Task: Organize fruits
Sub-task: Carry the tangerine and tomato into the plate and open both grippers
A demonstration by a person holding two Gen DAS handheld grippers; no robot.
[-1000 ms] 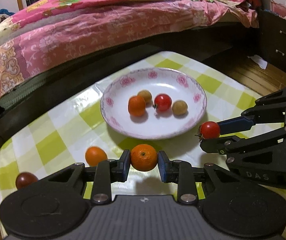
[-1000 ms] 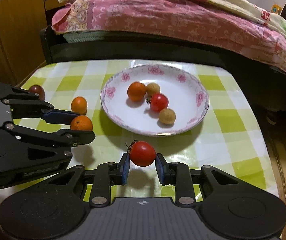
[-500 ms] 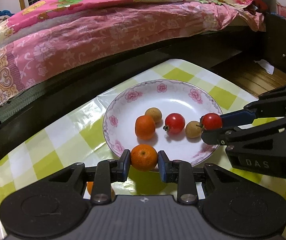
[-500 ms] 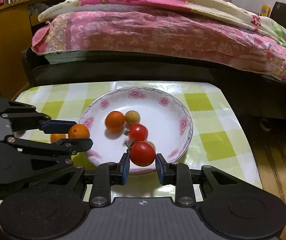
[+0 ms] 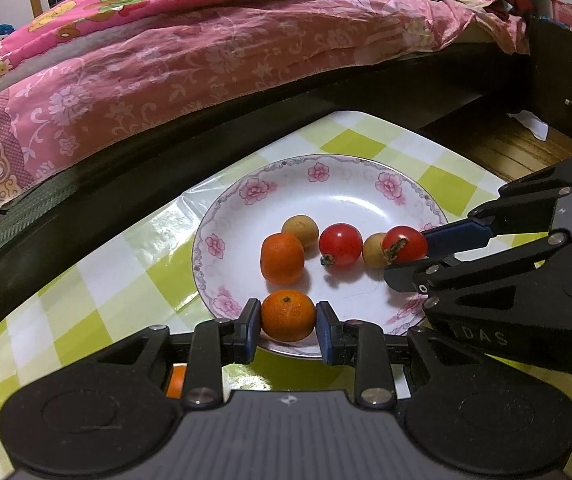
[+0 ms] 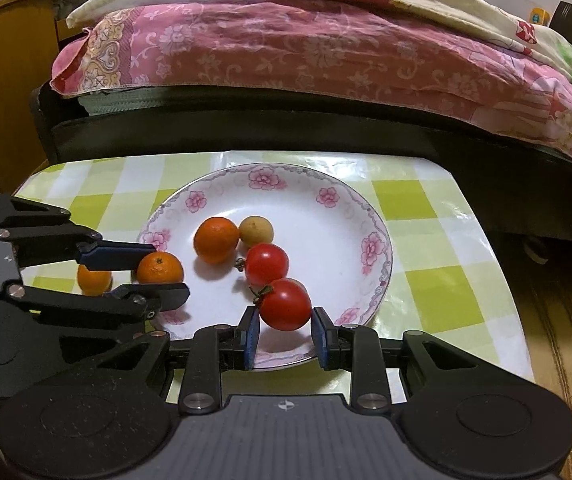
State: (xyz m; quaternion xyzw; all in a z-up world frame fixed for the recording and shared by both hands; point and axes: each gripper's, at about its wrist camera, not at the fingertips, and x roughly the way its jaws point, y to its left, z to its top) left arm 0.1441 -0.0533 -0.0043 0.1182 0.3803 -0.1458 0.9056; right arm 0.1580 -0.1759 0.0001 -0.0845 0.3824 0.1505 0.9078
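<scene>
A white floral plate [image 5: 245, 200] [image 6: 370, 216] holds an orange [image 5: 281, 258] [image 6: 215, 239], a red tomato [image 5: 340, 244] [image 6: 266, 264] and two small tan fruits [image 5: 301, 230] [image 5: 373, 249]. My left gripper [image 5: 288, 321] [image 6: 161, 276] is shut on a small orange [image 5: 288, 320] [image 6: 160, 268] over the plate's near-left rim. My right gripper [image 6: 283, 330] [image 5: 410, 258] is shut on a red tomato [image 6: 285, 304] [image 5: 404, 244] over the plate's near side.
Another orange [image 6: 93, 280] [image 5: 175, 380] lies on the green-checked tablecloth [image 6: 426, 240] left of the plate. A bed with a pink quilt [image 5: 205, 52] runs along the table's far side. A wooden floor [image 6: 566, 340] lies to the right.
Both grippers have moved forward with their fruit, from the table in front of the plate to over the plate's near part. The loose dark fruit at the left is out of view.
</scene>
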